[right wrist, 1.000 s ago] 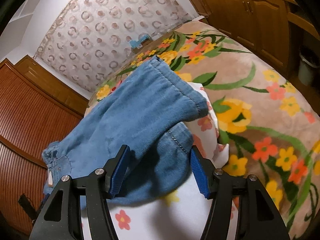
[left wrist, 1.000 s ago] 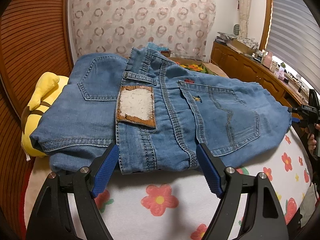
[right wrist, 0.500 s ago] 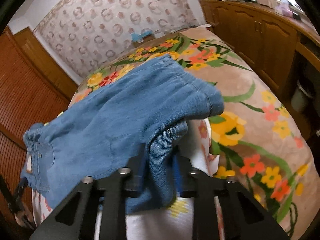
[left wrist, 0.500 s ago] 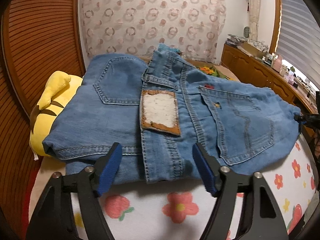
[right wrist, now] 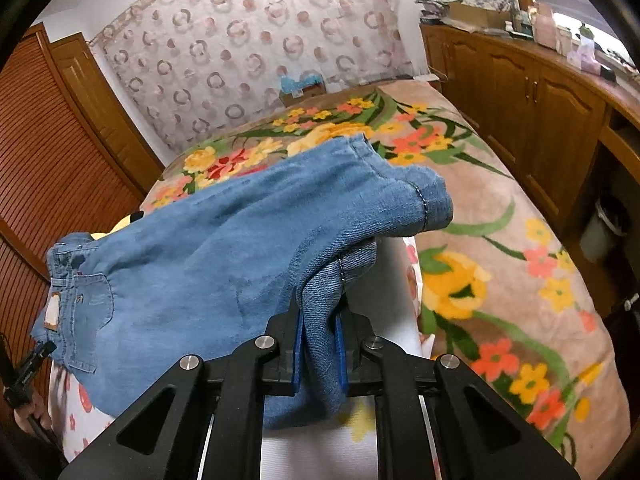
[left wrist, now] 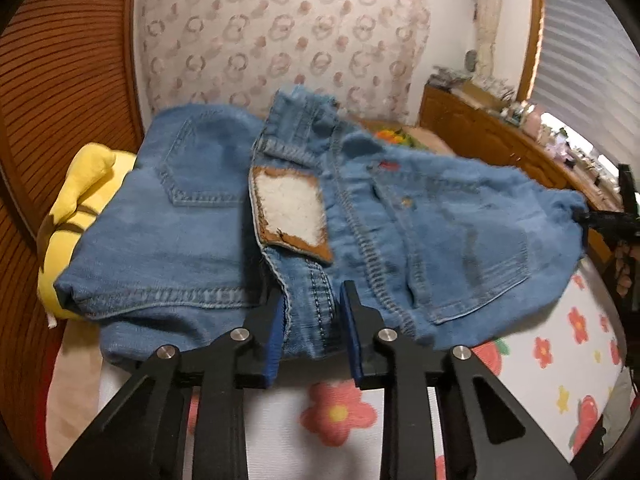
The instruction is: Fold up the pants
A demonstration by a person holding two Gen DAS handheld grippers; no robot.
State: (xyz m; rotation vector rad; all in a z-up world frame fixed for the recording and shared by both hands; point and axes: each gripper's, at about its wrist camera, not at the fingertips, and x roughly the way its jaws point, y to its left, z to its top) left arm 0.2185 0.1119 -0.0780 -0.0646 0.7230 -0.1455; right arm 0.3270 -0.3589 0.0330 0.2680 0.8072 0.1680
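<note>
Both sets of jaws have closed since a second ago: the left hand-held gripper (left wrist: pixel 312 320), which then stood wide open at the waistband, now pinches a bunch of denim just below the worn leather patch (left wrist: pixel 289 208), and the right hand-held gripper (right wrist: pixel 318 344), already nearly shut half a second ago, is clamped on a gathered fold at the far end of the jeans (right wrist: pixel 208 248). The jeans lie across a bed (right wrist: pixel 500 248) with a flowered blanket and a white flowered sheet (left wrist: pixel 344 408), already doubled over so that the back pockets face up, the waist end near a yellow plush toy (left wrist: pixel 76 208) and the hem end toward the wooden cabinets (right wrist: pixel 540 104). In the right wrist view the cloth near that gripper rises off the sheet, so the garment appears to be lifting, and the blur in the left view agrees with this. The step in hand looks like taking hold of both ends for a further fold or for carrying the bundle. The next move calls for raising both ends together and level, keeping the layers aligned so that the earlier fold does not slip open, then bringing one end over the other.
</note>
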